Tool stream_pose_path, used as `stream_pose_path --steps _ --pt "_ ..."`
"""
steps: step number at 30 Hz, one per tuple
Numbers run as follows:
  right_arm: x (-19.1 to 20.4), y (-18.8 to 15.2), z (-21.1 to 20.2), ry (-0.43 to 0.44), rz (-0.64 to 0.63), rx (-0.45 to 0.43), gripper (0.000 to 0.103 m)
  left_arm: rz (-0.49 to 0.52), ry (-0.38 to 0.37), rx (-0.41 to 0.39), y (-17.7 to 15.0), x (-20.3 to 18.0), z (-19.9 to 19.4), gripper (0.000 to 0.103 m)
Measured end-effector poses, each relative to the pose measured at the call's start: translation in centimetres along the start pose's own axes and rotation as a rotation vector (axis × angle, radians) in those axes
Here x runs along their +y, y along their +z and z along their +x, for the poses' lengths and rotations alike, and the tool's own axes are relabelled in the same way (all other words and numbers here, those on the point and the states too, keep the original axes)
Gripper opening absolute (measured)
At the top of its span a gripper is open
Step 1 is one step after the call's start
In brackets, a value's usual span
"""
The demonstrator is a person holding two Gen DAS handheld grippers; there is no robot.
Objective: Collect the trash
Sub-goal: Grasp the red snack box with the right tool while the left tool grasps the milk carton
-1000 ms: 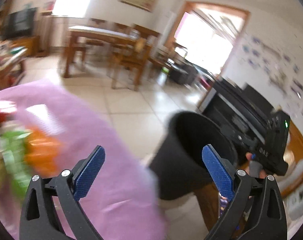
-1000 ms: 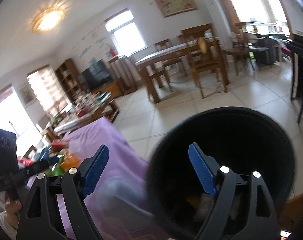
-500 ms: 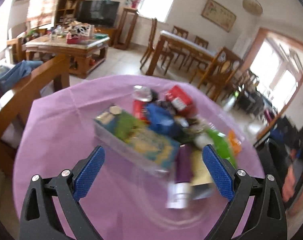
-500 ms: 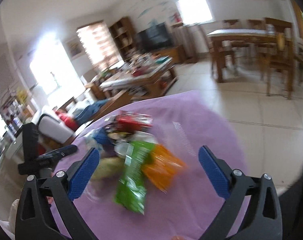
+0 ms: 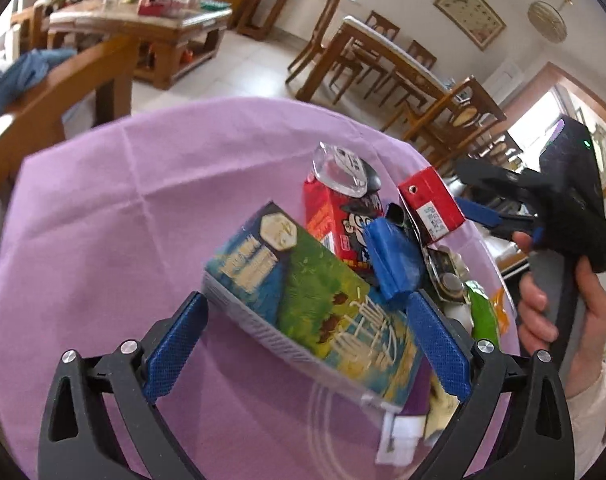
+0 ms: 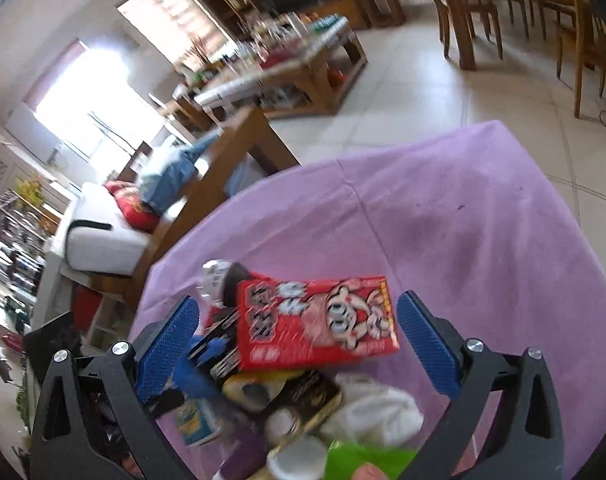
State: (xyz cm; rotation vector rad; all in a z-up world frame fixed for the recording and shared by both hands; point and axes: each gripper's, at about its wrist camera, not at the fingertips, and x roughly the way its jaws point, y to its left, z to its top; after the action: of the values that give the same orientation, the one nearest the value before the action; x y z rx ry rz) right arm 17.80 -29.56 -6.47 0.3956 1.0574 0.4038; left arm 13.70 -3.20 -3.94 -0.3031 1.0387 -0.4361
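Note:
A heap of trash lies on the round table's purple cloth (image 5: pixel 103 240). My left gripper (image 5: pixel 307 344) is open and tilted down, with a blue-green carton (image 5: pixel 303 304) lying between its fingers; the pads are not pressing on it. Behind the carton are a red cartoon carton (image 5: pixel 331 216), a blue wrapper (image 5: pixel 391 260), a small red box (image 5: pixel 431 208) and a clear cup (image 5: pixel 339 168). My right gripper (image 6: pixel 299 344) is open wide above the red cartoon carton (image 6: pixel 315 320). In the left wrist view a hand (image 5: pixel 543 312) holds the right gripper (image 5: pixel 469 188) beside the small red box.
Green packets (image 6: pixel 367 460), white crumpled paper (image 6: pixel 375 408) and round lids (image 6: pixel 283 420) fill the near side of the heap. A wooden armrest (image 5: pixel 55 92) stands close to the table's far left. A coffee table (image 5: pixel 143 28) and dining chairs (image 5: pixel 443 108) stand on the tiled floor beyond.
Both grippers swung away from the black bin to the trash heap on the purple table and came in close. The right gripper's jaws widened.

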Motion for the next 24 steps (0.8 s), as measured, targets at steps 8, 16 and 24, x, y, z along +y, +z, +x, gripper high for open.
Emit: stream_pose_path --steps 8,16,24 --pt "-1.2 -0.9 3.0 -0.006 0.015 0.121 0.098 0.038 0.069 -0.018 -1.4 -1.3 0.8 0.098" --pt "-1.3 -2.7 0.5 0.079 0.032 0.035 0.091 0.078 0.062 -0.029 -2.6 -1.2 0.2 0.090" --pt "-0.5 -6.8 -5.6 0.203 0.040 -0.110 0.091 0.056 -0.017 0.001 -4.0 0.4 -1.7 0.073"
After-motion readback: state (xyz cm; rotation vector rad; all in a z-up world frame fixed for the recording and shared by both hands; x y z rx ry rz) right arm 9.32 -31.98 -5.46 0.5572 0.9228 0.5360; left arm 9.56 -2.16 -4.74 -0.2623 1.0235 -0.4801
